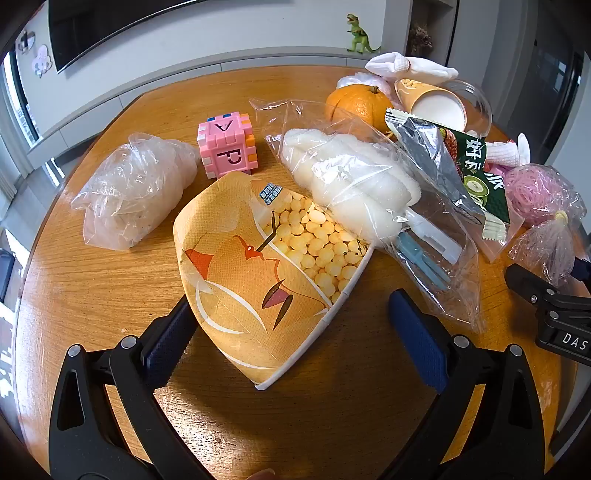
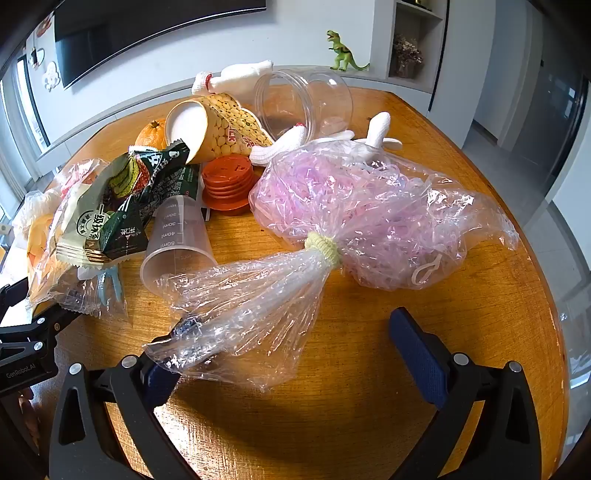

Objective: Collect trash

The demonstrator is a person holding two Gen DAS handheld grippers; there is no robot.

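Home living room. Evidence: round wooden bench strewn with snack wrappers and toys; wall-mounted television behind the bench; toy dinosaur on the ledge behind it; shelf alcove beside the dinosaur.

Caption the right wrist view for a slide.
Open right tool straddles the loose neck of a clear plastic bag of pink shreds on a cluttered round wooden table.
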